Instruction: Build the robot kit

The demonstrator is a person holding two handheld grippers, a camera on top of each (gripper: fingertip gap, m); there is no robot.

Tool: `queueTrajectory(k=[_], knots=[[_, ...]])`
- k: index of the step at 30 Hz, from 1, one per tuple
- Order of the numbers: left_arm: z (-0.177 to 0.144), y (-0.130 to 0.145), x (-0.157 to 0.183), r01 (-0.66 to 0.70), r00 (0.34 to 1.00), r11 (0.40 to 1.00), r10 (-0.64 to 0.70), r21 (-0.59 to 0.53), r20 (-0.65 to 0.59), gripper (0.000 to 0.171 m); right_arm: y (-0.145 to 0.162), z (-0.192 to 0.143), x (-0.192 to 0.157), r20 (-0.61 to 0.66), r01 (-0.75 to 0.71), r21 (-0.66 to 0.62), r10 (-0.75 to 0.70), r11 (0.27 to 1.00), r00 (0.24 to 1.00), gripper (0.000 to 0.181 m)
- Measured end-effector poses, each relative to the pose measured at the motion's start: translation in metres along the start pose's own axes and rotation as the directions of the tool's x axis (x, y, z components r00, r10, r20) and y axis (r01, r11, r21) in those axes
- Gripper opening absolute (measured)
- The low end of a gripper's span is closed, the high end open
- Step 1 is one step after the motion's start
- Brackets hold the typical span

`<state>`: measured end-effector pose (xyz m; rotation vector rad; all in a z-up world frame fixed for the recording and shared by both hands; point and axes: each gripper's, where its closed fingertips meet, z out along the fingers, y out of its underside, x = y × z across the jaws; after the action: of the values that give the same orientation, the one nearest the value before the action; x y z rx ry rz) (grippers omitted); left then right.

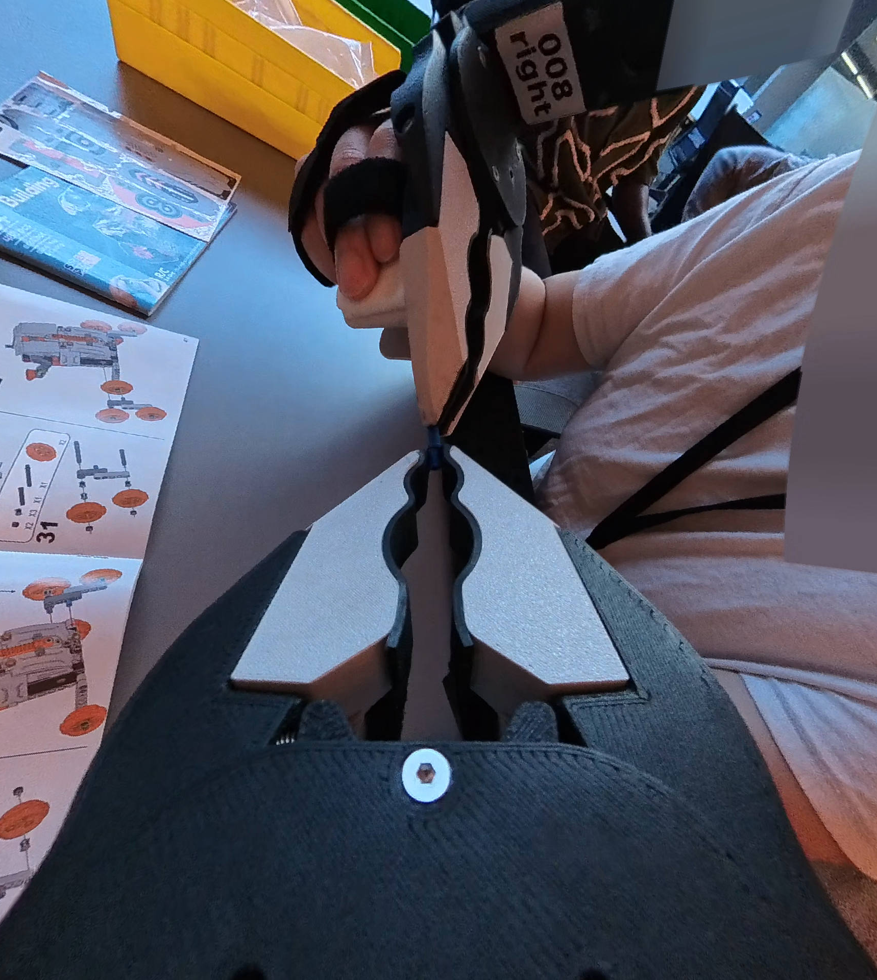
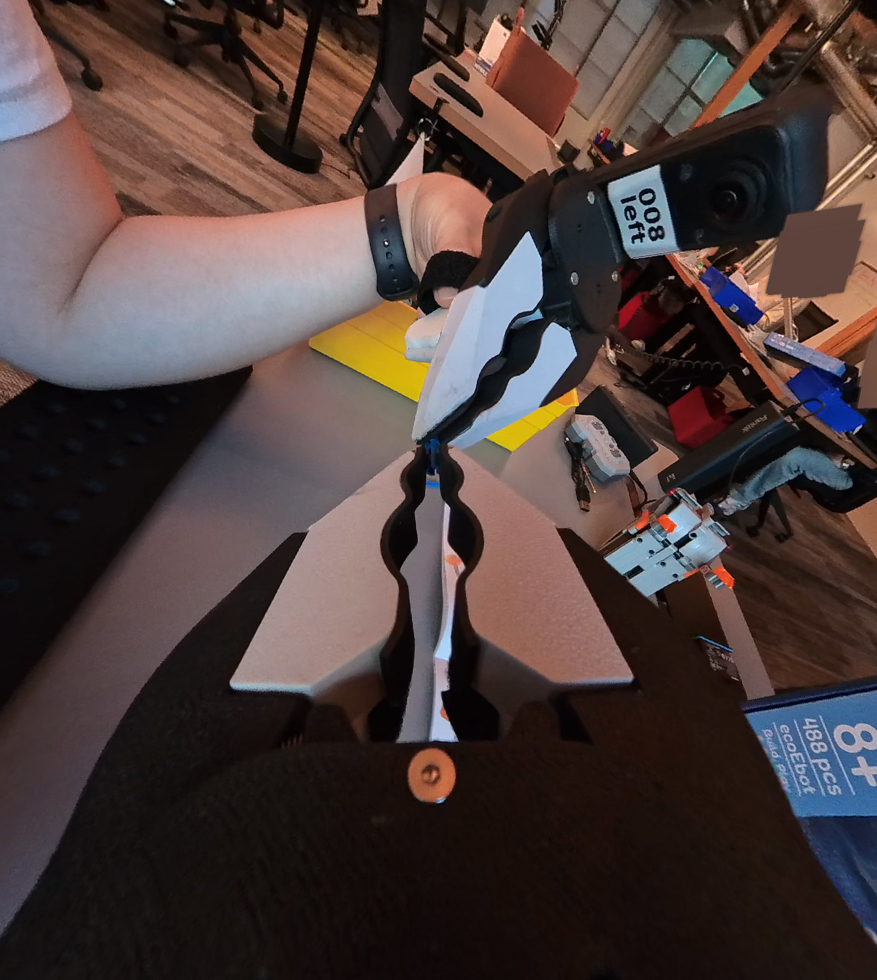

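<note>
Left wrist view: L gripper (image 1: pixel 433 457) & R gripper (image 1: pixel 439 421) jaws both pinch small blue peg (image 1: pixel 434 444), tip-to-tip.

The two grippers meet tip to tip above the desk (image 1: pixel 266 339), the left gripper (image 1: pixel 433 456) and right gripper (image 2: pixel 430 455) each pinching an end of one small pin (image 1: pixel 434 443) between them. On the desk beside them lie open instruction sheets (image 1: pixel 60 424), with a booklet (image 1: pixel 91 233) beyond those and a bin (image 1: pixel 245 58) farther back. In the right wrist view a part-built model (image 2: pixel 664 546) and a box (image 2: pixel 850 753) sit by the desk's edge.
</note>
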<state>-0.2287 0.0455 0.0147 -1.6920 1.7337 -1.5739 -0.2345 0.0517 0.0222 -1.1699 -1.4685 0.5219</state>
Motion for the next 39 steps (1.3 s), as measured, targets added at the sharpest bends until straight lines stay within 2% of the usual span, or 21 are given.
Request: queueTrajectory(k=[36,39], knots=[[-0.0016,-0.0003,0.003,-0.019,0.999,1.0,0.02,0.023,-0.038,0.002,-0.0038,0.0017,0.0004,-0.022,0.033,-0.039,-0.034,0.999,0.999,0.005],[-0.0038,-0.0058,0.0028,-0.018,0.999,0.998,0.02,0.056,-0.041,0.002,-0.0064,-0.0005,0.0053,-0.049,0.026,-0.018,-0.027,1.0,0.998,0.004]])
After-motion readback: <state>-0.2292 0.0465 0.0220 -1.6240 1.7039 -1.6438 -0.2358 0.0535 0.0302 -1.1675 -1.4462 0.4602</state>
